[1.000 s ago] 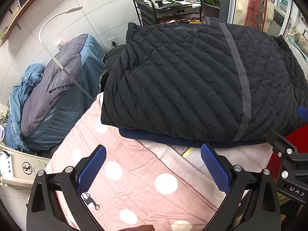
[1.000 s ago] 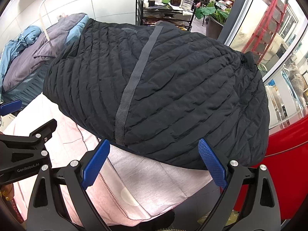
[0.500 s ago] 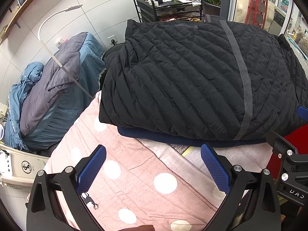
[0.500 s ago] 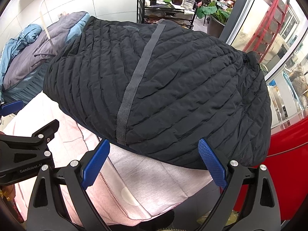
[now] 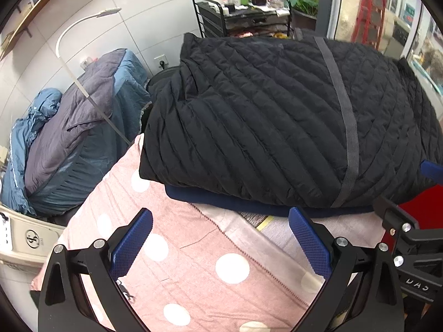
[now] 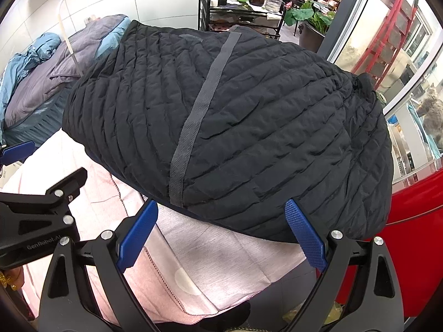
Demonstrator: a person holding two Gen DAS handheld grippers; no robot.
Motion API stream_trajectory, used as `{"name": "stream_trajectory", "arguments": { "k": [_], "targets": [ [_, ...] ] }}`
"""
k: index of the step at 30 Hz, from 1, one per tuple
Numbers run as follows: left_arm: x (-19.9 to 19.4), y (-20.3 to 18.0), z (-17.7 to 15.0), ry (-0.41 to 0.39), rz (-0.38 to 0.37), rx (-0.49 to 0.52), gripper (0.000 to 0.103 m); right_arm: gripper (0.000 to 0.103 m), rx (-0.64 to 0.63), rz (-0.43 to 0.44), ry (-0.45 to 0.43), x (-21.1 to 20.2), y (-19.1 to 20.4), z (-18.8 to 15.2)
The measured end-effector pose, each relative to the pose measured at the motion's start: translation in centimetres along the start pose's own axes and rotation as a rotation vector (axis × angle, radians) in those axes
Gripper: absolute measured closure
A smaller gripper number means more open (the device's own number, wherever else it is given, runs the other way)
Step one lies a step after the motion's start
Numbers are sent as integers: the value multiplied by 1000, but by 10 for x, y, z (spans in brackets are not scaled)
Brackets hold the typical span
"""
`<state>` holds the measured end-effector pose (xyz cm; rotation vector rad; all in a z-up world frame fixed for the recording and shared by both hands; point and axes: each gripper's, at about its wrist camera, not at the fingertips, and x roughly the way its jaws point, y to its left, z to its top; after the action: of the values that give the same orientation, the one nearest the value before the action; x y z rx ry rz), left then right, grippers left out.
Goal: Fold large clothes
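A black quilted coat [image 5: 277,121] lies folded in a thick bundle on the pink dotted sheet [image 5: 171,249], a grey strip [image 5: 346,116] running across its top and a navy layer [image 5: 221,199] peeping out beneath its near edge. It sits at the far part of the sheet, its right side reaching over toward the red surface [image 6: 415,235].

Both tools hang back just short of it. The left hand-held gripper [image 5: 220,243] is spread wide with nothing between its blue pads, and the right hand-held gripper [image 6: 221,235] is likewise released and empty, its tips close to the coat's hem.

To my eye the folding looks nearly finished: the coat is already compact. What remains, I'd guess, is a last fold in half or a tidy-up, which would call for both grippers to come in low, pinch the near hem at two spots and carry it over evenly so the puffy filling doesn't spring back.

Readable writing: "GenRobot.AI" on the left tool's body [image 6: 41,244] in the right view. A round logo marks the cream box [image 5: 30,240] at far left; its letters I can't make out.
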<state>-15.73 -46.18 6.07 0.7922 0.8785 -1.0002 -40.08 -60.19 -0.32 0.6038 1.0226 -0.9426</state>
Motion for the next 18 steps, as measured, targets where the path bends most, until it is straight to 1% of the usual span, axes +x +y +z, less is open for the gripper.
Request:
{"name": "stream_trajectory", "arguments": {
  "k": [3, 6, 18],
  "targets": [
    [2, 0, 1, 9, 11, 1, 6, 11, 0, -1, 0, 1, 0, 0],
    [6, 0, 3, 44, 14, -2, 6, 11, -1, -1, 0, 0, 1, 0],
    [6, -2, -1, 45, 35, 23, 6, 11, -11, 3, -1, -2, 7, 0]
  ]
}}
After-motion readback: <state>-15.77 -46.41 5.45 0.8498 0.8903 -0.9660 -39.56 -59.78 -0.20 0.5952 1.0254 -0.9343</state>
